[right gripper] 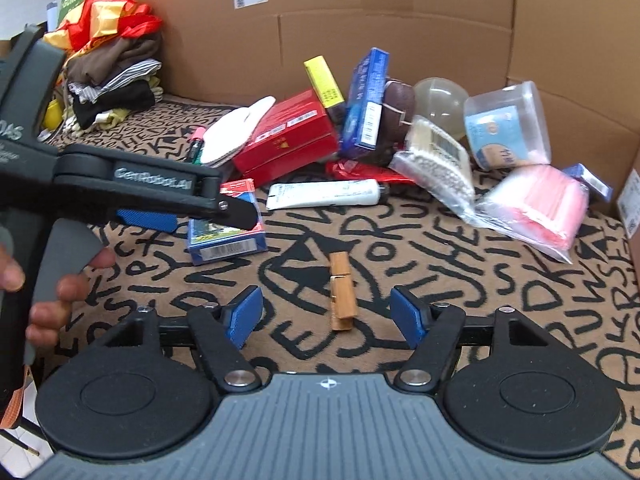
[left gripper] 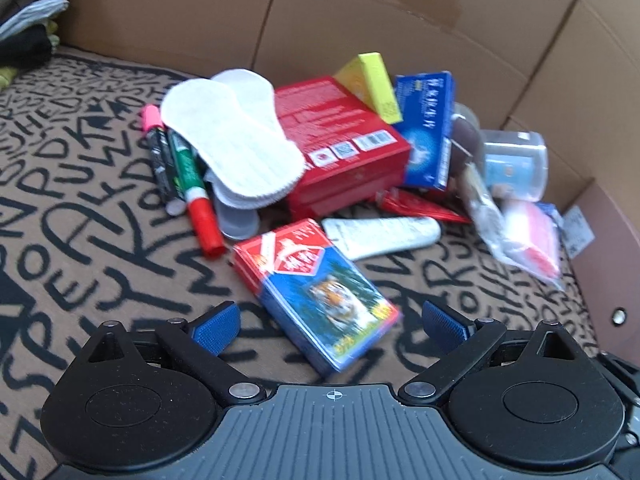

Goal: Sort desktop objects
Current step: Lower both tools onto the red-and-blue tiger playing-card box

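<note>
A blue and red card box with a tiger picture (left gripper: 320, 292) lies on the lettered mat between the fingers of my left gripper (left gripper: 332, 326). That gripper is open and its blue pads stand clear of the box on both sides. In the right wrist view the same box (right gripper: 228, 242) lies under one of the left gripper's fingers (right gripper: 236, 210), and a person's hand holds the handle. A wooden clothespin (right gripper: 342, 298) lies on the mat between the pads of my right gripper (right gripper: 327, 312), which is open and not touching it.
Behind lies a heap: red box (left gripper: 340, 140), yellow box (left gripper: 378, 84), blue box (left gripper: 426, 128), white insoles (left gripper: 228, 140), markers (left gripper: 188, 176), white tube (left gripper: 380, 236), clear jar (right gripper: 506, 126), bagged items (right gripper: 532, 208). Folded clothes (right gripper: 108, 76) sit far left. Cardboard walls (right gripper: 360, 40) close off the back and right.
</note>
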Demonstrator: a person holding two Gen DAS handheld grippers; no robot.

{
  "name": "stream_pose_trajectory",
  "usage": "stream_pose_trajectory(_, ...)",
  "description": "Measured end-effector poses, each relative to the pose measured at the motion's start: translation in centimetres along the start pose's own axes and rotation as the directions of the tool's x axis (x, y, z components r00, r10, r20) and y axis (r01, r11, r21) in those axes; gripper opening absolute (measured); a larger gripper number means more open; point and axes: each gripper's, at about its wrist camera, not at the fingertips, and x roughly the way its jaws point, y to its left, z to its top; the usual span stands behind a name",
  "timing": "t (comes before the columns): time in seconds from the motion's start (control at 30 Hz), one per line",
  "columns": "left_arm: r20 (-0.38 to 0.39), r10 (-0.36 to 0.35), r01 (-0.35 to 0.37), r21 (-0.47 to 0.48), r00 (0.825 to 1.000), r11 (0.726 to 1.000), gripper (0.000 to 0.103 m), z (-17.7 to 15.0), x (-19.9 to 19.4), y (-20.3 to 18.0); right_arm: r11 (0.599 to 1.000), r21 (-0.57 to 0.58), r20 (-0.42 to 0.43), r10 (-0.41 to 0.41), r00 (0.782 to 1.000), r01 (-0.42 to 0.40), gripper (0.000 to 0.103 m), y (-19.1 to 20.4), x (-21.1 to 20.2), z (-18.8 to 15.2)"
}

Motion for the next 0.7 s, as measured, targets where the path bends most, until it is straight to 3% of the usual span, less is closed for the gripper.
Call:
stream_pose_trajectory(0.4, 0.019, 0.074, -0.075, 0.079, 0.997, 0.994, 0.103, 1.3, 2.6, -1.1, 0.998, -0.052, -0.012, 0.044, 0.999, -0.045, 0.075, 1.9, 1.3, 0.9)
stream_pose_trajectory(0.5, 0.004, 0.049, -0.05, 0.081, 0.999, 0.995, 0.099, 1.8, 2.5, -0.5, 0.993, -0.093, -0.008, 0.071, 0.997, -0.072, 0.075, 3.0, 2.0, 1.5)
stream_pose_trajectory(0.57, -0.002, 0.037, -0.037, 0.083, 0.999, 0.996, 0.087, 2.0, 2.3, -0.1, 0.99, -0.112, -0.013, 0.089, 0.996, -0.09, 0.075, 3.8, 2.7, 1.9)
stream_pose_trajectory(0.7, -0.01, 0.018, -0.017, 0.108, 1.0, 0.994, 0.083, 2.0, 2.1, 0.3, 0.986, -0.124, -0.026, 0.113, 0.993, -0.115, 0.075, 4.8, 4.0, 2.3)
